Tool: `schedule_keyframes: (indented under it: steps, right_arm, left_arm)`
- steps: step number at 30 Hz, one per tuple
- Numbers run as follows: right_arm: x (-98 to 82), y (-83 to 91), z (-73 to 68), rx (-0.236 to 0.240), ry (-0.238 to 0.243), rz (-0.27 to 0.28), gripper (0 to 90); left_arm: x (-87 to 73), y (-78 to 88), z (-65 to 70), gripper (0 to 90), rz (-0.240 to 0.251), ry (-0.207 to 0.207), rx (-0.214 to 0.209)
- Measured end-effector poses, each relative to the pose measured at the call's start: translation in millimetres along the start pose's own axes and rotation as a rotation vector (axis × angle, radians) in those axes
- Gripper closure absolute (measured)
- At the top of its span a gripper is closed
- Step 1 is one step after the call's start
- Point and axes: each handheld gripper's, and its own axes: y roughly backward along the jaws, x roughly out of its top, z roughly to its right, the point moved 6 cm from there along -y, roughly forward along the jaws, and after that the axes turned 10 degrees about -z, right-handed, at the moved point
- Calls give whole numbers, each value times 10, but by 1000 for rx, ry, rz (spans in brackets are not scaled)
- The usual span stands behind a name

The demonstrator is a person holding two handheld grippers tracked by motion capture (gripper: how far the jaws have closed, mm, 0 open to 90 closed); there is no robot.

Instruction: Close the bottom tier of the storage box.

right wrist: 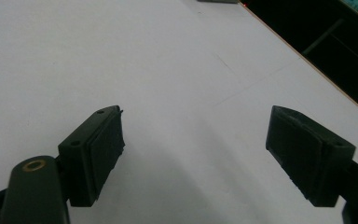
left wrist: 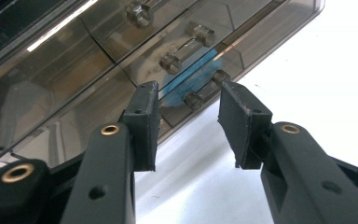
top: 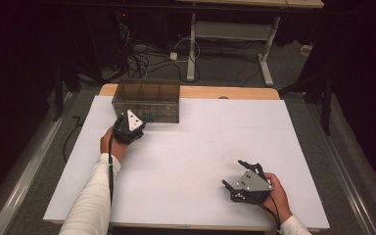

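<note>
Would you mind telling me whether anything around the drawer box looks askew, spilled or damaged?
Nothing stands out. The drawer box sits square on the white table, its drawers look shut, and the left gripper is open at one handle.

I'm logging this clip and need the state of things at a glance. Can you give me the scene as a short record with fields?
surface: white table top
main object: smoky clear drawer box, at the far left of the table
drawer handles: small clear bar handles on the box front
inside box: something blue behind the lowest drawer front, too blurred to name
left gripper: at the box front, jaws apart on either side of the lowest handle, pads not pressing it
right gripper: near right of the table, jaws wide open, nothing between them
</note>
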Motion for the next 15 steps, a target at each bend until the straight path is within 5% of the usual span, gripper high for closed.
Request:
schedule_keyframes:
  steps: [4, 10, 15]
  right_arm:
    - [-1, -1, 1, 0, 4, -2, 199]
    - [0, 1, 0, -1, 5, 0, 199]
    - [-1, 1, 7, -2, 2, 2, 194]
  left_arm:
    - [13, 27, 28, 441, 11, 3, -2]
    - [24, 22, 44, 242, 19, 28, 13]
    - [59, 70, 73, 238, 48, 26, -6]
